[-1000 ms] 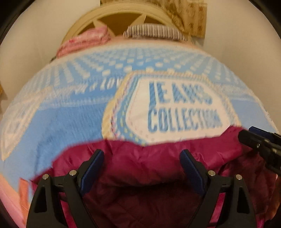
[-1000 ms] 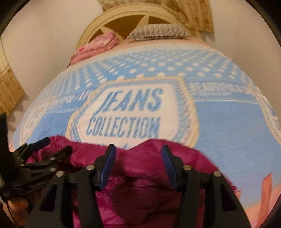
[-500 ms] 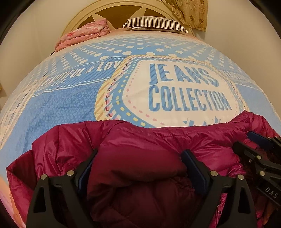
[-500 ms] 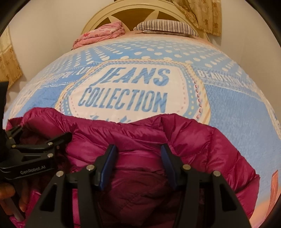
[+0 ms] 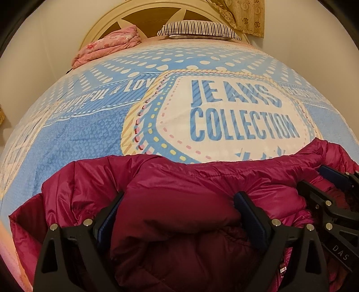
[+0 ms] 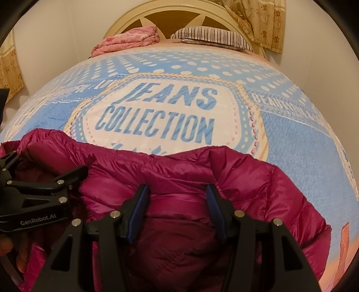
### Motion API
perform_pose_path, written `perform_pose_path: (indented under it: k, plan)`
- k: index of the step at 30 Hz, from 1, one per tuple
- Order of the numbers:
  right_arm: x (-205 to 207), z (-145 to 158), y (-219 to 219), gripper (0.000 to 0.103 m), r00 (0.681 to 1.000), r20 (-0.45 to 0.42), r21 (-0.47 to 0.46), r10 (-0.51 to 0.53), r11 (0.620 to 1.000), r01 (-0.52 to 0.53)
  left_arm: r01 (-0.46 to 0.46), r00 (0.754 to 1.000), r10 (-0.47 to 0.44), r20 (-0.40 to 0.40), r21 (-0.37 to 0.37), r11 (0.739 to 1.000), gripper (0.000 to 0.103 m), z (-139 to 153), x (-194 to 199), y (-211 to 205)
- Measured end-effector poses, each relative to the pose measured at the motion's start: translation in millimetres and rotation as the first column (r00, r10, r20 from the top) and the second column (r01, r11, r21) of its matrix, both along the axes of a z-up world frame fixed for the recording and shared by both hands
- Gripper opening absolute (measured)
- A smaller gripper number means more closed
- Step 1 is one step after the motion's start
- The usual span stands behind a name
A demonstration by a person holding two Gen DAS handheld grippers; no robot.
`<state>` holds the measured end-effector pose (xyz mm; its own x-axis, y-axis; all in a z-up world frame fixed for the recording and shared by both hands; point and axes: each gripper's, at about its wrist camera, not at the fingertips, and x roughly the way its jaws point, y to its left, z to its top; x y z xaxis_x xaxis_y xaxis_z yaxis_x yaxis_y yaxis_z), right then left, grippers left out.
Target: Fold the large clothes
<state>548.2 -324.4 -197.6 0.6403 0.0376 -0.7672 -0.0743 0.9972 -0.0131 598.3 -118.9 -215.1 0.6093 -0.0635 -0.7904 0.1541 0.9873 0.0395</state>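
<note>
A magenta puffer jacket (image 5: 202,186) lies bunched at the near end of the bed; it also shows in the right wrist view (image 6: 258,179). My left gripper (image 5: 179,206) is open, its jaws wide apart with a thick fold of the jacket between them. My right gripper (image 6: 177,202) is open too, its blue pads either side of another fold. The right gripper shows at the right edge of the left wrist view (image 5: 332,195), and the left gripper at the left edge of the right wrist view (image 6: 40,179).
The bed is covered by a blue and white "JEANS COLLECTION" blanket (image 5: 89,134). A folded pink quilt (image 5: 107,45) and a striped pillow (image 5: 197,29) lie by the cream headboard (image 6: 175,11). White walls flank the bed.
Both grippers have come down and forward over the bed with the jacket. The jacket now lies bunched on the blanket, more of it in view than before.
</note>
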Motion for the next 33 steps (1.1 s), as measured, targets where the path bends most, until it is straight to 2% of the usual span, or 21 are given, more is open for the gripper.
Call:
perform_pose_path:
  k: [33]
  plan:
    - [1.4, -1.0, 1.6, 0.057, 1.000, -0.005, -0.014, 0.006, 1.000, -0.006, 0.001, 1.000, -0.001, 0.004, 0.009, 1.000, 0.097, -1.6, 0.6, -1.8]
